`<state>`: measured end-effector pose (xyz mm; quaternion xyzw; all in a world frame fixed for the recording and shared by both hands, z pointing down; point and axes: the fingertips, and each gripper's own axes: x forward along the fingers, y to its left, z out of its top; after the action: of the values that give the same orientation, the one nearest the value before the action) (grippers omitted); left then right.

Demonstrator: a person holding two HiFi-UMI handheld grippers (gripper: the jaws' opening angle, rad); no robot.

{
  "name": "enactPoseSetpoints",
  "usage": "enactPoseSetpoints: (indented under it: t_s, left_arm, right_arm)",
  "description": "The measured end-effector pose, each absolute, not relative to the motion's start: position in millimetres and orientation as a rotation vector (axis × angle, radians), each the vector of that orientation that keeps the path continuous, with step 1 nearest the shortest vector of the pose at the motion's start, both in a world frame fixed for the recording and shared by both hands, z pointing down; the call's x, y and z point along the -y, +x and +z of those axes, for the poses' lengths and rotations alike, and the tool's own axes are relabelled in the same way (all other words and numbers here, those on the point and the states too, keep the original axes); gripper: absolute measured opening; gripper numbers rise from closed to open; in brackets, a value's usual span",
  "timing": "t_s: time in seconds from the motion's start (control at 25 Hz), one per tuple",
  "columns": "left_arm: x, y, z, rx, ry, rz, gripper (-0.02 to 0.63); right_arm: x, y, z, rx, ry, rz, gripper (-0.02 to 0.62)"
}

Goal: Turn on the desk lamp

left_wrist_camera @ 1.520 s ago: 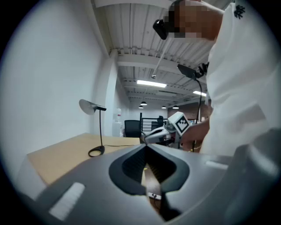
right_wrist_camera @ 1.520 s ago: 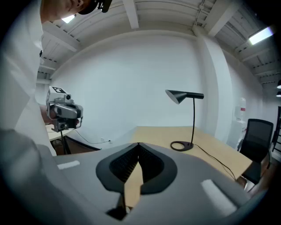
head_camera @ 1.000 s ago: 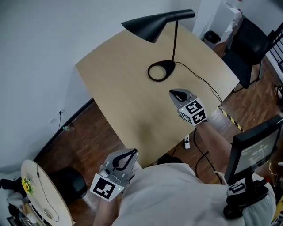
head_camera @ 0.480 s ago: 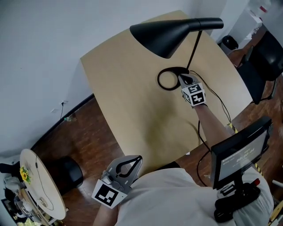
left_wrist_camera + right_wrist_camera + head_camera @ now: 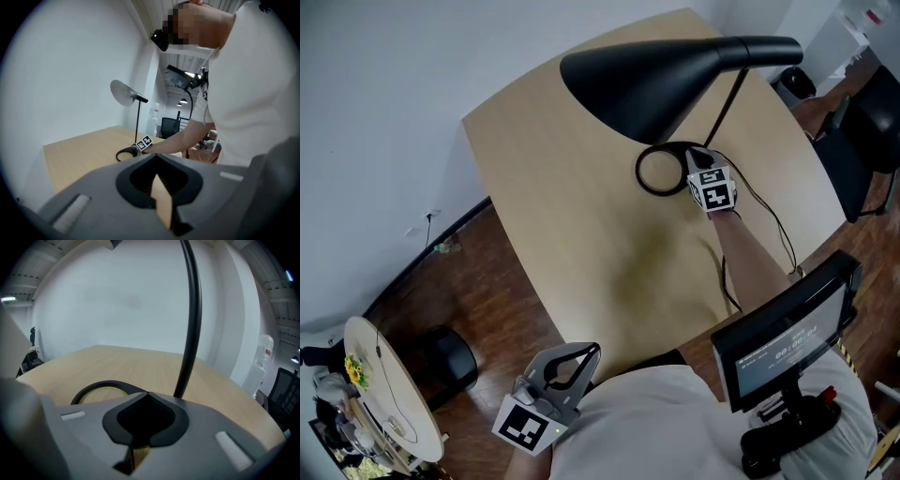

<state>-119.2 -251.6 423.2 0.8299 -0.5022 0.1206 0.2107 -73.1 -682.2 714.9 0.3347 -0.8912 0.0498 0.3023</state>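
Observation:
The black desk lamp has a cone shade [image 5: 647, 80], a thin stem [image 5: 727, 103] and a ring base [image 5: 656, 171] on the wooden table [image 5: 553, 216]. My right gripper [image 5: 698, 155] is shut, with its tips against the ring's right side by the foot of the stem. In the right gripper view the shut jaws [image 5: 147, 393] meet just in front of the stem [image 5: 190, 319] and the ring base [image 5: 101, 387]. No glow shows under the shade. My left gripper [image 5: 581, 352] hangs shut and holding nothing, off the table's near edge by my body. The left gripper view shows the lamp's shade [image 5: 123, 91] far off.
The lamp's cable [image 5: 769, 220] runs off the table's right edge. A black office chair [image 5: 872, 122] stands at the right and a screen on a stand [image 5: 783, 342] beside me. On the floor at left are a black bin [image 5: 450, 361] and a round board [image 5: 389, 403].
My right gripper has moved from the middle of the table up to the lamp's ring base. The view has drawn closer over the lamp. The left gripper has hardly moved.

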Motion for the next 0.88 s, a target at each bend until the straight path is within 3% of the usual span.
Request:
enactPoseSetpoints:
  t_s: [0.88]
  left_arm:
    - [243, -127, 425, 1.399, 2.308, 0.351, 0.009]
  right_arm:
    - [669, -70, 697, 2.38, 0.935, 0.099, 0.003]
